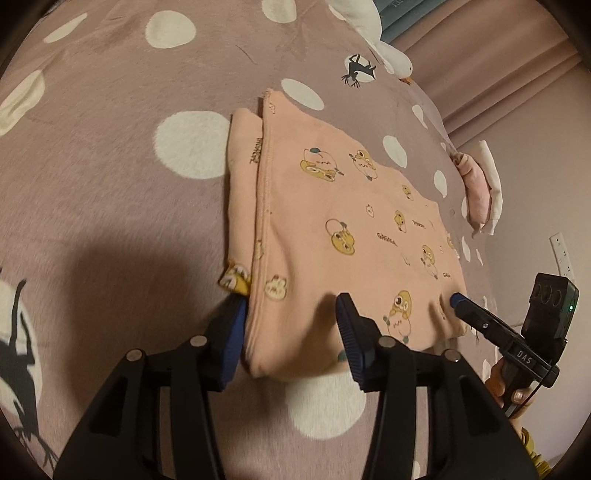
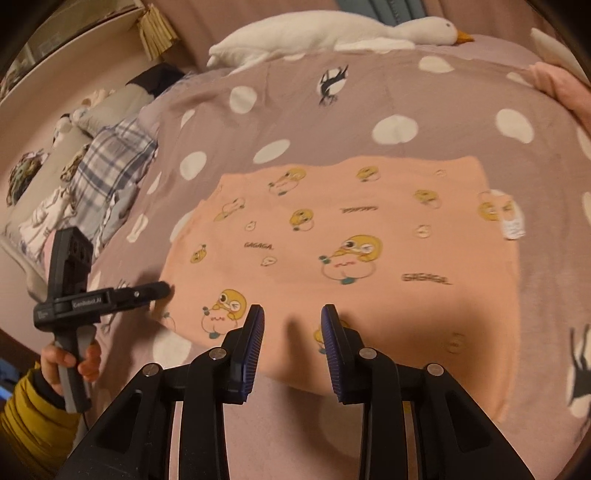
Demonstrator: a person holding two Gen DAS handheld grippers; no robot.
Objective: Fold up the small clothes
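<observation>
Folded peach garment (image 2: 343, 254) on dotted bedspread (image 1: 110, 184) — L gripper (image 1: 291, 325) & R gripper (image 2: 292, 328) both part-open, gripping nothing.

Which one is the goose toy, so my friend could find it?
Start at the big mauve blanket with white dots that covers the bed. Look past the peach cloth with yellow cartoon chicks to the blanket's far edge. The goose lies stretched out there: long, plain white and puffy, the only thing with an orange beak.
</observation>
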